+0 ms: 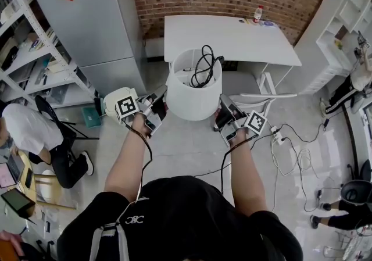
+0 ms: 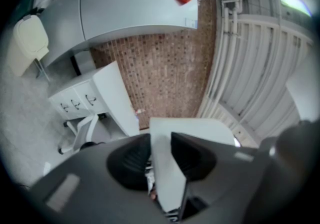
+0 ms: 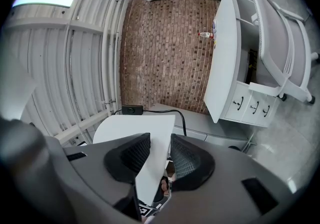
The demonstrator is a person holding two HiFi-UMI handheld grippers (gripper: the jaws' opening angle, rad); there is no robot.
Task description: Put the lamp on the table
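Note:
A white lamp with a round shade and a black cord coiled inside hangs in the air in front of the white table. My left gripper is shut on the shade's lower left rim. My right gripper is shut on its lower right rim. In the left gripper view the white shade wall is pinched between the dark pads. The right gripper view shows the shade clamped between its pads too. The lamp's base is hidden.
A small bottle stands at the table's far edge by the brick wall. A white chair sits under the table's right side. A grey cabinet is at left. Cables lie on the floor at right. People sit at both sides.

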